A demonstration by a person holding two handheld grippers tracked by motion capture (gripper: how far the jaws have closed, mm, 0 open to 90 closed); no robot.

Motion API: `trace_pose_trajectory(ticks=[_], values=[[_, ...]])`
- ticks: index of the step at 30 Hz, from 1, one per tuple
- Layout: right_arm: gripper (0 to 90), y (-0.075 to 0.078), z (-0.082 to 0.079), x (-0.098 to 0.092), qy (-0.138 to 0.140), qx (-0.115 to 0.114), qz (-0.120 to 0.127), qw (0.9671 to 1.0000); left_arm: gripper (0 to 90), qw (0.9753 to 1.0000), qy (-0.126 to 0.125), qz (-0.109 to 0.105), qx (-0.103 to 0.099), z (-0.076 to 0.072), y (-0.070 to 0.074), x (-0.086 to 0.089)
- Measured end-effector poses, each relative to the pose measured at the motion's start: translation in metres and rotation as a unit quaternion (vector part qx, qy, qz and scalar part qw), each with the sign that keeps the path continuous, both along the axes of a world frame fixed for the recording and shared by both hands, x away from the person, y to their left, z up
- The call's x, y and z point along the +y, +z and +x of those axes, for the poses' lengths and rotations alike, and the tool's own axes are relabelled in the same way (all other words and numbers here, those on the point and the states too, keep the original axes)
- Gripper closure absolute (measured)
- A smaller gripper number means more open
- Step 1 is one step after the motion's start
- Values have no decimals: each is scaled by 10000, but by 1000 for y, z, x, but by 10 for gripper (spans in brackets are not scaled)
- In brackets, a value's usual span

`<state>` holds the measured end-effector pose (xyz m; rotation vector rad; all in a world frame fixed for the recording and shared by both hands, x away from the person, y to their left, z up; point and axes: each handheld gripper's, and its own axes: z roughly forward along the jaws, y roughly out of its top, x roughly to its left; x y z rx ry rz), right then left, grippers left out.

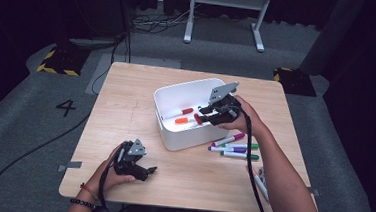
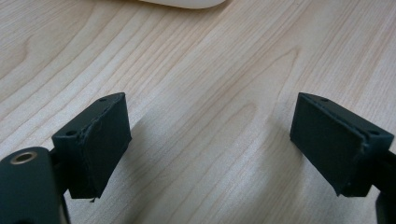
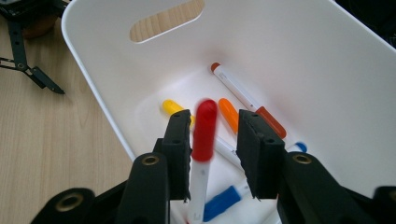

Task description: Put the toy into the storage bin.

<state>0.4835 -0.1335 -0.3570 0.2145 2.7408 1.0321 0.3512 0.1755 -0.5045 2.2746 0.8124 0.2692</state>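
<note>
A white bin [image 1: 177,87] stands in the middle of the wooden table [image 1: 125,111]. My right gripper [image 1: 202,118] hovers over its right side, jaws pointing in. In the right gripper view, a red-capped white marker [image 3: 204,135] stands blurred between the parted jaws of the right gripper [image 3: 212,135], with a gap on its right side. Below it in the bin [image 3: 289,46] lie a brown-capped marker [image 3: 247,100], a yellow cap [image 3: 172,106], an orange cap [image 3: 228,112] and a blue marker [image 3: 224,200]. My left gripper [image 1: 150,172] rests open on the table near the front edge, nothing between its pads [image 2: 100,144].
Several markers [image 1: 233,147] in purple, pink and green lie on the table just right of the bin. Another marker [image 1: 260,184] lies near the front right edge beside the right forearm. The left gripper [image 3: 28,70] shows beyond the bin's handle slot.
</note>
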Motion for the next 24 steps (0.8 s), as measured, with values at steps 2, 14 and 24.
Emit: trace_pose_trajectory(ticks=[2, 14, 24], values=[[641, 0, -2, -2, -10, 7, 19, 10000, 124, 10000, -2, 6, -5, 0, 0, 0], [538, 14, -27, -45, -551, -238, 718, 9956, 124, 10000, -1, 11, -12, 0, 0, 0], [527, 9, -75, -106, -1186, -376, 965, 9875, 125, 10000, 0, 7, -4, 0, 0, 0]])
